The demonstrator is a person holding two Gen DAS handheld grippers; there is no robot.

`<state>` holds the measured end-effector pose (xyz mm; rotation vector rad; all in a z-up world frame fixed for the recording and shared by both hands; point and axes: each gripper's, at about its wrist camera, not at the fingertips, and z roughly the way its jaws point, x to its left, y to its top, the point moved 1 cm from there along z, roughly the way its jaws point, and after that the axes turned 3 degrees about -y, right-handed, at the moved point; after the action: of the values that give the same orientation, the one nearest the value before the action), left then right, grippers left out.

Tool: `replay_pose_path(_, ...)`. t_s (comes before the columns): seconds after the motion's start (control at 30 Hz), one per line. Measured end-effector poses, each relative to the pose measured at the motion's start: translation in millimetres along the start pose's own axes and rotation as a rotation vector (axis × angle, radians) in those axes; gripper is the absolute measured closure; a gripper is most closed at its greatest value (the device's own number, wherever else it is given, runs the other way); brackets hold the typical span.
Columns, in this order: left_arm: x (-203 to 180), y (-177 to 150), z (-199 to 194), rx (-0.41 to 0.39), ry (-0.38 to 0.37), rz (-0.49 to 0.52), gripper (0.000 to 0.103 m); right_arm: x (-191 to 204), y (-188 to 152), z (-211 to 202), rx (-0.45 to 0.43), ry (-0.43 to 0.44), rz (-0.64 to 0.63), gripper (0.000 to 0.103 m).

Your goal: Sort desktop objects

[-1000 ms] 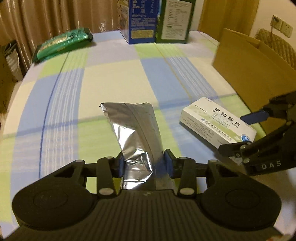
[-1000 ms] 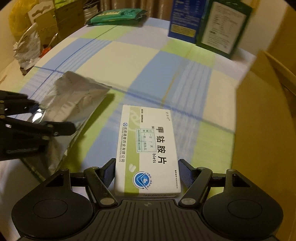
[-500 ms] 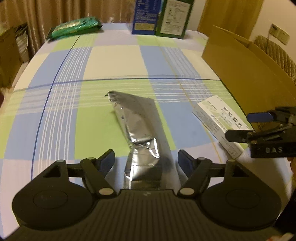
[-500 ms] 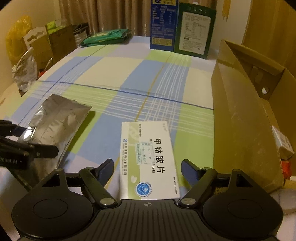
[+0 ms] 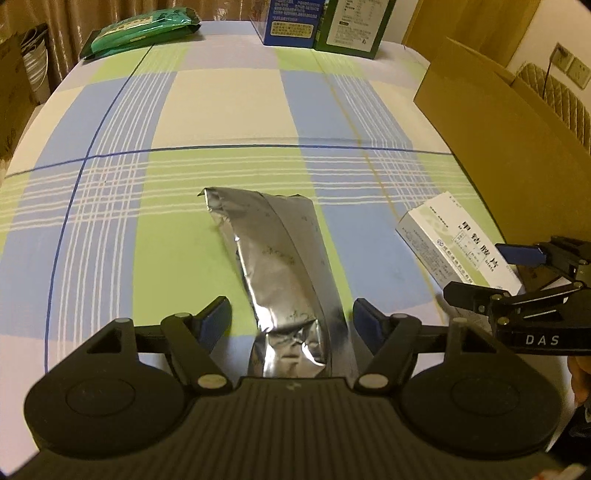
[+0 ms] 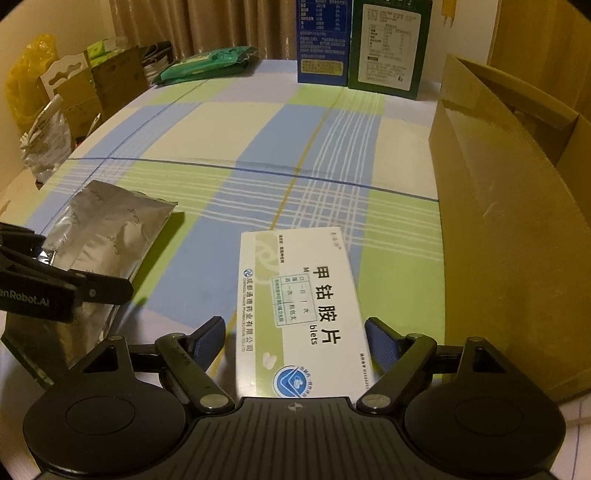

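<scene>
Left wrist view: the left gripper point(image 5: 291, 319) straddles a crinkled silver foil pouch point(image 5: 280, 258) lying on the checked counter point(image 5: 221, 103), jaws easing inward, pads clear. Right gripper point(image 6: 295, 336) gapes around a flat white cardboard medicine box point(image 6: 299, 306), seemingly untouched. At three o'clock, only the right view shows inside the brown carton point(image 6: 509, 221).

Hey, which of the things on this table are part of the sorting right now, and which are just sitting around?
In hand:
- foil pouch, between the open left gripper fingers
- white medicine box, between the open right gripper fingers
- cardboard box, probably the bin

Lying about:
- green packet
- blue carton
- green carton
</scene>
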<state>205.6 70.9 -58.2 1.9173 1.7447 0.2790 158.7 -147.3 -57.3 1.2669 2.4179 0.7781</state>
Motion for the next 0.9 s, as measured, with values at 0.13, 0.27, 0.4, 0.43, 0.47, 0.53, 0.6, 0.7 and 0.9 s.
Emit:
replay_pose_path(0.13,-11.8,-0.6,3.8,0.023,0.050,0.091,0.036,3.2,-1.3,2.5,0.003,-0.007,-0.012,0.024)
replay_pose_path(0.27,-20.4,-3.7,5.4,0.035,0.077,0.159,0.043,2.2,-3.1,5.4,0.014,0.006,0.012,0.024)
replay_pose_path(0.4,-16.8,-5.0,1.3,0.027,0.061,0.148,0.058,2.0,-1.9,4.1,0.007,0.011,0.021,0.024)
replay_pose_path(0.43,-15.9,-5.9,0.4,0.025,0.056,0.144,0.059,1.6,-1.4,3.6,0.002,0.011,0.022,0.024)
replay_pose_path(0.47,-15.3,-6.8,-0.5,0.024,0.051,0.141,0.059,1.8,-0.9,3.3,0.000,0.012,0.023,0.024)
replay_pose_path(0.53,-14.7,-8.3,-1.8,0.025,0.043,0.138,0.059,1.8,-0.3,3.4,-0.003,0.011,0.023,0.024)
replay_pose_path(0.6,-15.1,-8.0,-1.7,0.026,0.042,0.140,0.059,1.4,-0.1,4.8,-0.005,0.010,0.025,0.024)
replay_pose_path(0.7,-15.3,-6.0,-0.5,0.033,0.043,0.143,0.056,1.2,0.4,7.9,-0.005,0.006,0.029,0.024)
replay_pose_path(0.9,-17.8,-4.9,2.3,0.035,0.052,0.154,0.048,0.8,4.1,8.9,-0.013,0.006,0.027,0.024)
